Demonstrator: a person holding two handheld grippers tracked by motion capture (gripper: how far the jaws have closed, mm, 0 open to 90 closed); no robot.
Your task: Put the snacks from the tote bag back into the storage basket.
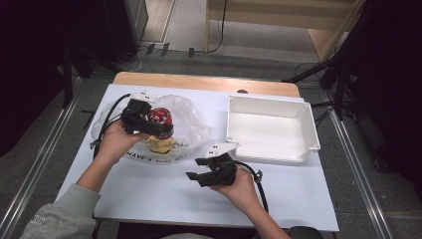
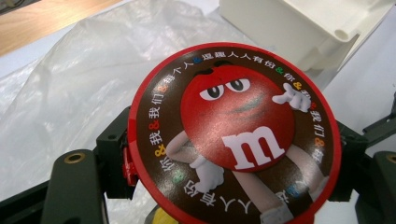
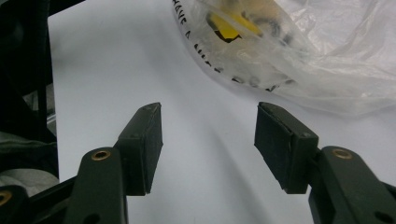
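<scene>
A round candy tin (image 1: pixel 160 118) with a red rim and a red cartoon candy figure on its lid (image 2: pixel 231 133) is held above a clear plastic bag (image 1: pixel 191 124). My left gripper (image 1: pixel 157 128) is shut on the tin, its jaws pressing the tin's two sides in the left gripper view. A yellow item (image 1: pixel 160 144) lies inside the bag beneath the tin, seen through the plastic (image 3: pixel 229 28). My right gripper (image 1: pixel 195 168) stands open over bare white table near the front, nothing between its pads (image 3: pixel 144 144), just short of the bag's edge.
An empty white tray (image 1: pixel 306 130) sits at the right of the white table (image 1: pixel 149 194); its corner (image 2: pixel 336 35) appears behind the tin. The bag (image 3: pixel 327 70) has black lettering along its edge. Bare wood (image 1: pixel 199 80) runs along the table's far side.
</scene>
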